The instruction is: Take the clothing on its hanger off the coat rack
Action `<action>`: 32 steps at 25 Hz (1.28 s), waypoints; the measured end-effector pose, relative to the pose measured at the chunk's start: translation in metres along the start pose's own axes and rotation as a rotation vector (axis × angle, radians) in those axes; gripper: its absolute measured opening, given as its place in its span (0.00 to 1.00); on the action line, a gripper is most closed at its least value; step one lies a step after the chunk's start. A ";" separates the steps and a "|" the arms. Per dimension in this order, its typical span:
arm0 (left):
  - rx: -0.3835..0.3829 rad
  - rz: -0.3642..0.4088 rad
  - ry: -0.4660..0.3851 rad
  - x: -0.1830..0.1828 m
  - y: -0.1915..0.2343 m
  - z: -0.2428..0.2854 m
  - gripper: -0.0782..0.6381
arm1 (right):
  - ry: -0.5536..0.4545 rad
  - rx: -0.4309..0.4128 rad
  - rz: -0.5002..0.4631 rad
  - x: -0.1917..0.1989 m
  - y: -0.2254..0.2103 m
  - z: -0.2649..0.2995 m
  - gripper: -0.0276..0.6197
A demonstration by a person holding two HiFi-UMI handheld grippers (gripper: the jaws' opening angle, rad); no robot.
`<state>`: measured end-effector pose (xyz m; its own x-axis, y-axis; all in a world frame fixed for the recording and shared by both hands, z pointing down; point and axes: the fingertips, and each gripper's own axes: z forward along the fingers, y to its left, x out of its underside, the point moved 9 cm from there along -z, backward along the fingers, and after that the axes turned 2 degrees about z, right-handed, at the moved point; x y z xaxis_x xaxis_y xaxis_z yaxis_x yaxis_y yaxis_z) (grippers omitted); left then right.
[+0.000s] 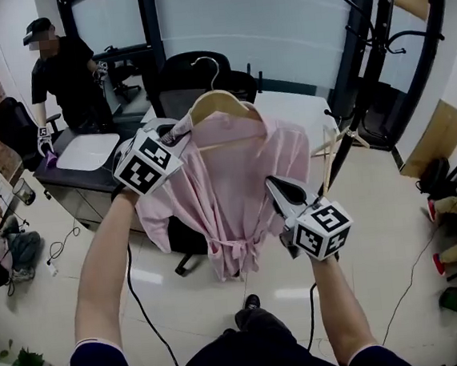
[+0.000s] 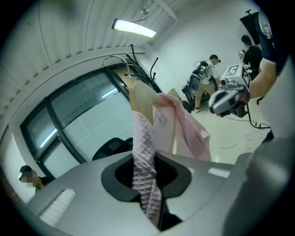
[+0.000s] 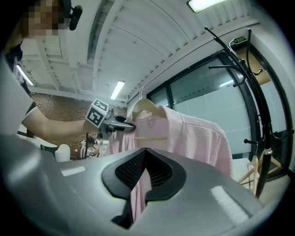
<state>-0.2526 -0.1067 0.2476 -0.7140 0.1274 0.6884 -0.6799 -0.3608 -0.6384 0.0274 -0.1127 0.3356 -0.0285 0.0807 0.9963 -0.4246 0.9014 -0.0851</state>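
Observation:
A pink waffle robe hangs on a wooden hanger, held in the air in front of me, away from the black coat rack at the upper right. My left gripper is shut on the robe's shoulder at the hanger's left end; pink cloth runs between its jaws. My right gripper is lower on the robe's right side, shut on a fold of it. The hanger's metal hook hangs free. In the right gripper view the rack stands to the right of the robe.
A dark desk and a black office chair stand behind the robe. A person in black stands at the desk. A bare wooden hanger hangs low on the rack. Cables trail on the tiled floor.

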 end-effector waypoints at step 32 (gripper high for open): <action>0.004 -0.059 0.019 0.128 0.245 0.218 0.19 | 0.000 0.164 0.052 -0.005 -0.118 0.250 0.05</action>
<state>-0.4739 -0.3801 0.2539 -0.6761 0.1658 0.7179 -0.7200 -0.3556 -0.5959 -0.1481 -0.3260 0.3428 -0.0543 0.1256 0.9906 -0.5644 0.8146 -0.1342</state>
